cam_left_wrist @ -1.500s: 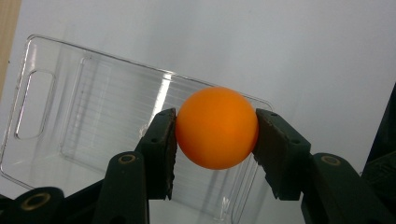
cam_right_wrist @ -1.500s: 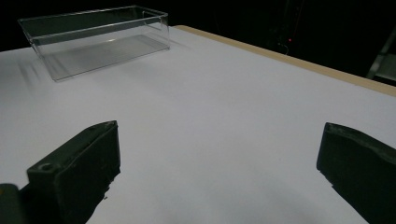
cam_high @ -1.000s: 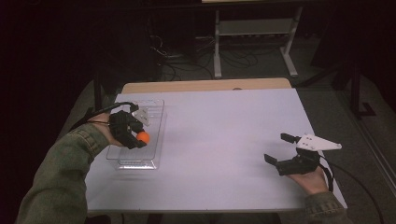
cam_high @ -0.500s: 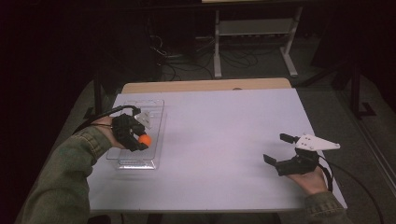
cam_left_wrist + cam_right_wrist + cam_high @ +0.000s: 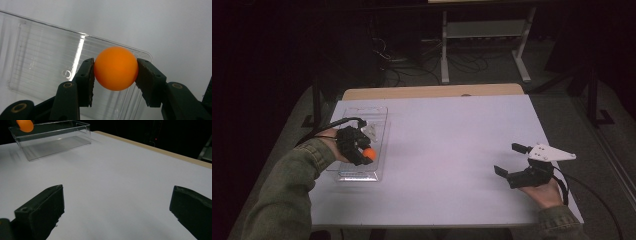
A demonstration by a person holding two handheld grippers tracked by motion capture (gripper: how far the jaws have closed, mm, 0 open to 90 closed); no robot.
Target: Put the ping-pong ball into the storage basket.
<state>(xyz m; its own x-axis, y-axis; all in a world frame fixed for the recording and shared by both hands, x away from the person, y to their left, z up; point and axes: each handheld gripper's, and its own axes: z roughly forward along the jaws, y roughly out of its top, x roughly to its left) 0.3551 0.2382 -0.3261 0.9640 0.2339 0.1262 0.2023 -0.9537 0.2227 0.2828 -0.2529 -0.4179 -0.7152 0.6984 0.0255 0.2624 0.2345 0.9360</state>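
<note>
One orange ball (image 5: 116,68), likely light, smooth, hollow; clamped across its middle by left gripper (image 5: 115,72) above tray (image 5: 360,172) near bench's left edge. Right gripper (image 5: 514,160) spread wide, empty.

Between your two grippers the white table (image 5: 447,150) lies bare, so either can cross it freely. The only obstacle is the clear tray (image 5: 379,117) at the left edge: its upright walls block a low sideways pass, while its open top leaves room from above.

Ball (image 5: 370,153) over the tray (image 5: 379,117) at table's (image 5: 452,150) left side.
</note>
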